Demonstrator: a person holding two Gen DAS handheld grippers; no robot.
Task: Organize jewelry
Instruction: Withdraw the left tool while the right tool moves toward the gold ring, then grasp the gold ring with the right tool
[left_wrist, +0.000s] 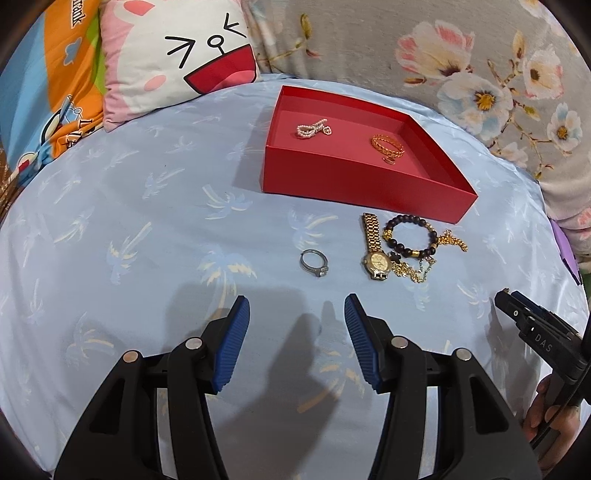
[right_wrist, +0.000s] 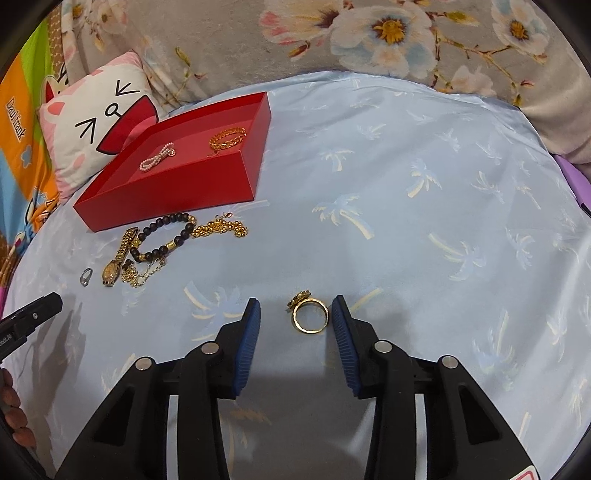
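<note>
Left claw (left_wrist: 297, 306) spread wide, holding nothing, hovering over the bed near a silver ring (left_wrist: 314, 262) with a small stone, lying flat. Right claw (right_wrist: 295, 310) also spread; a gold ring (right_wrist: 309, 313) with a dark ornate top lies between its blue pads (right_wrist: 248, 343), closer to the right-side pad, contact not clear.

Red tray (left_wrist: 354, 184) sits further back on the bed, holding a pearl bracelet (left_wrist: 312, 128) and a gold bangle (left_wrist: 386, 145), well apart from each other. Just in front of the tray: gold watch (left_wrist: 373, 251), dark bead bracelet (left_wrist: 412, 236) with gold spacers, and gold chain pieces (left_wrist: 410, 271) tangled together, touching or overlapping.

Surface is a light blue sheet (right_wrist: 406, 184) with palm print. Cartoon-face pillow (left_wrist: 177, 51) and a grey floral blanket (right_wrist: 369, 44) behind.
</note>
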